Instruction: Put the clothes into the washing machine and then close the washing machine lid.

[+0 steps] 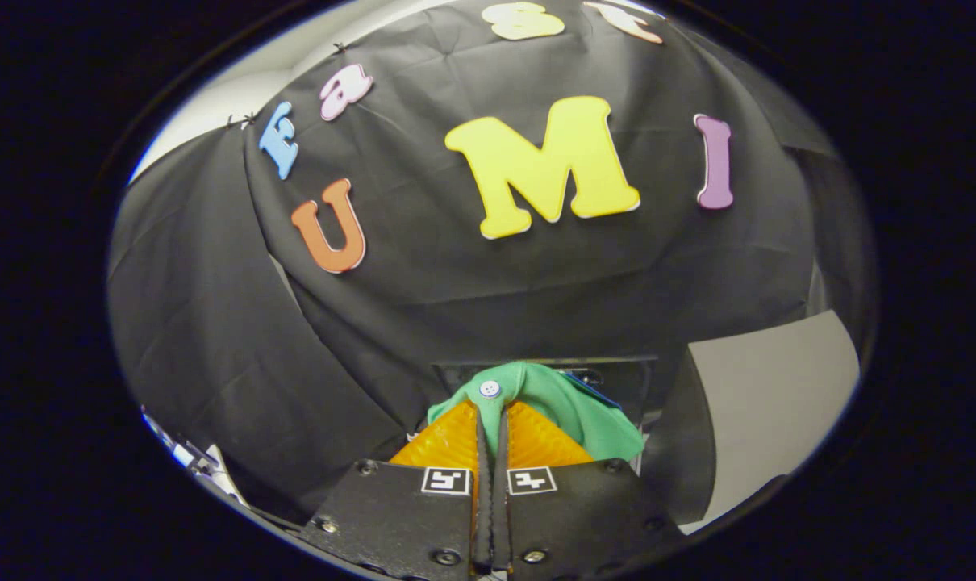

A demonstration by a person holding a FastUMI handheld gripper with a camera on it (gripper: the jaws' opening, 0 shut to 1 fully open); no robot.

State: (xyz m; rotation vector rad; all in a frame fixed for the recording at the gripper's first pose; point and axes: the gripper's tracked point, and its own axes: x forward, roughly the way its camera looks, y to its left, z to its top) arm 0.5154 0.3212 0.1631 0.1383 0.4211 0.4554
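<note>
My gripper (492, 411) is shut on a green garment (569, 399), both fingers pinching a fold of the cloth. A small white button (490, 388) on the garment sits right at the fingertips. The cloth drapes over the tips and hangs down to the right of the fingers, lifted in the air. Just beyond it, a dark flat rectangular panel (625, 375) shows behind the cloth; I cannot tell whether it is part of the washing machine.
The booth's black cloth wall (456, 307) rises close ahead. A grey surface (770, 403) lies to the right of the fingers. Some pale clutter (185, 456) sits low on the left.
</note>
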